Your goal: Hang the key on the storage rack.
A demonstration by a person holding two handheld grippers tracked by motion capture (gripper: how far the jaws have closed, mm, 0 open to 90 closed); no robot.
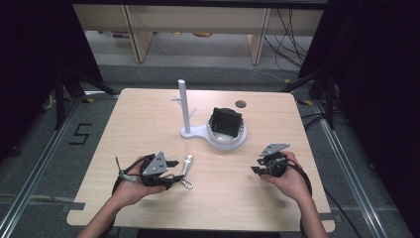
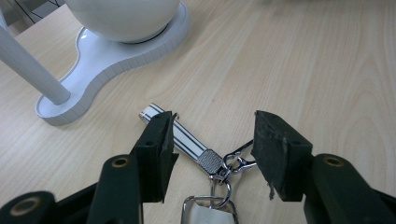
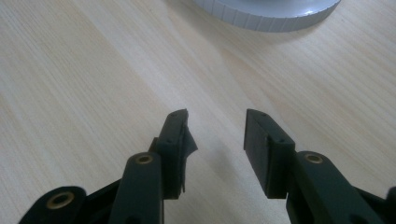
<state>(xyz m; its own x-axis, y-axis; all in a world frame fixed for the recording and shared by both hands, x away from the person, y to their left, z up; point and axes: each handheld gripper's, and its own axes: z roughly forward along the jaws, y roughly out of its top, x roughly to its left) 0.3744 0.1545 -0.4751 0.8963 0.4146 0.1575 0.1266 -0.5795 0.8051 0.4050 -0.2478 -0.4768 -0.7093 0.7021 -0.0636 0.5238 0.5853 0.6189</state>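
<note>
A keychain (image 1: pixel 186 170) with a striped white strap and metal clasps lies flat on the wooden table (image 1: pixel 148 119). My left gripper (image 1: pixel 173 171) is open just left of it; in the left gripper view the strap (image 2: pixel 180 136) and clasp (image 2: pixel 226 165) lie between the two jaws, untouched. My right gripper (image 1: pixel 256 165) is open above bare table at the right, nothing between its fingers (image 3: pixel 175 140). A white stand (image 1: pixel 198 133) with an upright post (image 1: pixel 183 104) and side pegs sits mid-table. Its round base carries a white bowl (image 1: pixel 233 139) holding a black object (image 1: pixel 227 121).
A dark round hole (image 1: pixel 240 104) marks the table behind the stand. The stand's base rim (image 3: pixel 271 14) lies ahead of the right gripper. Black frame legs and cables stand on the floor around the table.
</note>
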